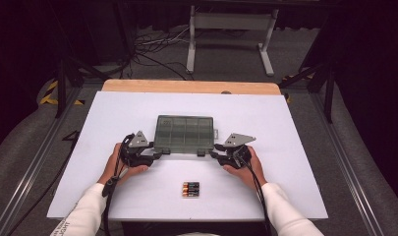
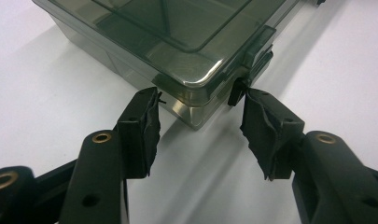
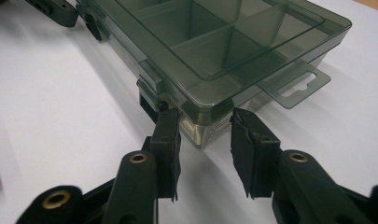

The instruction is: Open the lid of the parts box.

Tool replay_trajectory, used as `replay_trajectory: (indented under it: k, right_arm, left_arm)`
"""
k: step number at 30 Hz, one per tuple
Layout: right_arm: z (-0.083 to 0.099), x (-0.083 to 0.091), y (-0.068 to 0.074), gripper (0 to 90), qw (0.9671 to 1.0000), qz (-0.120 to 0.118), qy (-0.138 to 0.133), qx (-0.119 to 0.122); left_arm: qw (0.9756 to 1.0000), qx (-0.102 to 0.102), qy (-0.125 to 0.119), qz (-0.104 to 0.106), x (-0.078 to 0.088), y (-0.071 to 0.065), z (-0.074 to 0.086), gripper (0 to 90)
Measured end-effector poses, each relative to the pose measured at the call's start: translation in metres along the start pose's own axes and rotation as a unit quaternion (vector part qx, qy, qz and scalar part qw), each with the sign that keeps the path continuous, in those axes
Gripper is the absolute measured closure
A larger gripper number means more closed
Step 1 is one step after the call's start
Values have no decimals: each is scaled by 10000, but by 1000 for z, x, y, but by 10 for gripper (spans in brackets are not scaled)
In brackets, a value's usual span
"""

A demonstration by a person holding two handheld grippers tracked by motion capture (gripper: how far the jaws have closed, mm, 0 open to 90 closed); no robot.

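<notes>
A smoky translucent compartment box (image 1: 184, 132) lies shut in the middle of the white table (image 1: 285, 147). My left gripper (image 1: 158, 154) stands open at the box's near left corner. In the left gripper view the jaws of that gripper (image 2: 200, 100) straddle the corner of the box (image 2: 177, 28), close to a black latch (image 2: 235, 91). My right gripper (image 1: 214, 154) is open at the near right corner. Its jaws (image 3: 205, 119) sit narrowly on either side of that corner of the box (image 3: 214, 42), beside a latch (image 3: 151, 91) and a hang tab (image 3: 296, 84).
A small pack of batteries (image 1: 190, 189) lies near the table's front edge, between the two forearms. A wooden strip (image 1: 191, 86) runs along the table's far edge. Cables and a white frame (image 1: 231, 34) stand on the floor beyond.
</notes>
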State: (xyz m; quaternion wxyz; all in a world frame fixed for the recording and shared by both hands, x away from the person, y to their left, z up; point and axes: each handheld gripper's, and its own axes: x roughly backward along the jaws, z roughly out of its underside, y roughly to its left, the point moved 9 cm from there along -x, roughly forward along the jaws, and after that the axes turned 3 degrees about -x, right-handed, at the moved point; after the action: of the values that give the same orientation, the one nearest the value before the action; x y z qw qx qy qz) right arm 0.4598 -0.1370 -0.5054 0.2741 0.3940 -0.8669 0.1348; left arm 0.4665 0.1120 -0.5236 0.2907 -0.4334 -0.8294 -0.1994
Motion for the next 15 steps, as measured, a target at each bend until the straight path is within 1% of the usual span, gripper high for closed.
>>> replay_trajectory:
  k: [5,8,9,10,12,15]
  right_arm:
    - [-1,1,1,626,10000,-77,-22,-53]
    - [-1,1,2,626,10000,-66,-12,-60]
    - [-1,1,2,626,9999,-88,-21,-93]
    - [-1,1,2,626,9999,-99,-18,-125]
    - [-1,1,2,627,9998,-102,-36,-157]
    - [-1,1,1,654,9998,-67,-3,-164]
  left_arm:
    - [10000,4,0,22,0,0,1,473]
    - [10000,5,5,20,0,1,1,474]
    - [10000,-26,-2,-12,0,2,0,475]
    - [10000,10,6,21,0,0,1,476]
    - [10000,-25,2,-15,1,2,0,476]
    - [10000,-5,5,-1,1,1,0,478]
